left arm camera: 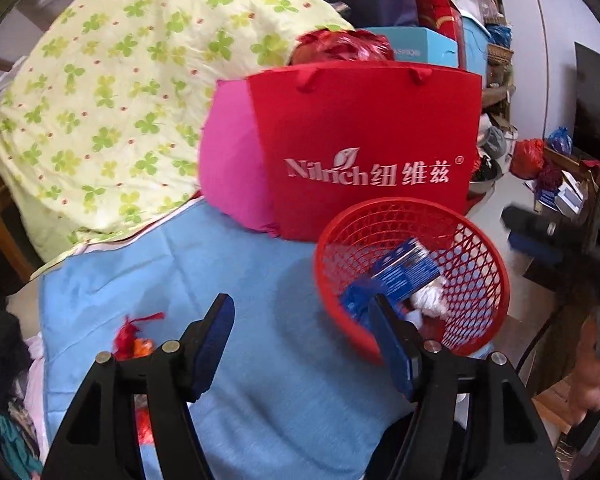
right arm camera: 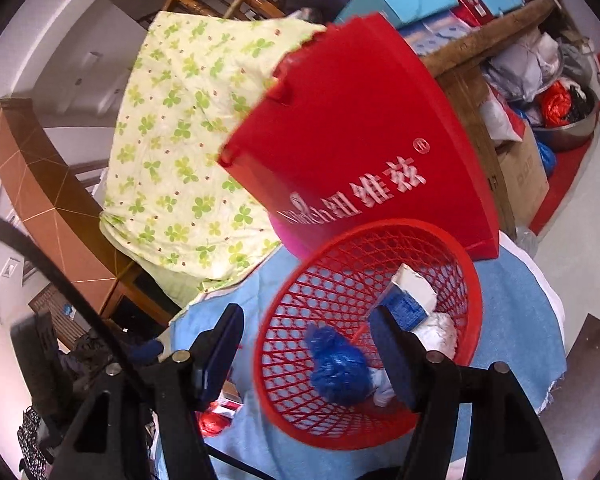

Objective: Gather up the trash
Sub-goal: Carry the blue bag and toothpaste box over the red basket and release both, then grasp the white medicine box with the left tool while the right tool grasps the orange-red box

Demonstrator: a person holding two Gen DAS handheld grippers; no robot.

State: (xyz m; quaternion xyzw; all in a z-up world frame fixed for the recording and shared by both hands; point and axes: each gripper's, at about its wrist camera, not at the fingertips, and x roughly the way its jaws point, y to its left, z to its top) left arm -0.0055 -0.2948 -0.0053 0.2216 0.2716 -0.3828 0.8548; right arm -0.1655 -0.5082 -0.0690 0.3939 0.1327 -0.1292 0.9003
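Observation:
A red mesh basket (left arm camera: pixel 476 240) stands on a light blue cloth (left arm camera: pixel 188 272); it also shows in the right wrist view (right arm camera: pixel 300 300). It holds a blue carton (left arm camera: pixel 410 266), white crumpled paper (left arm camera: pixel 430 298) and a crumpled blue bag (right arm camera: pixel 338 364). A red and orange scrap (left arm camera: pixel 130 340) lies on the cloth at the left. My left gripper (left arm camera: pixel 302 312) is open and empty, its right finger at the basket's near rim. My right gripper (right arm camera: pixel 306 322) is open and empty above the basket's mouth.
A red paper bag with white lettering (left arm camera: pixel 364 140) stands just behind the basket, a pink bag (left arm camera: pixel 230 172) beside it. A green clover-print quilt (left arm camera: pixel 112 92) is piled at the left. Boxes and bags crowd the back (left arm camera: pixel 432 12) and the floor at right (right arm camera: pixel 552 108).

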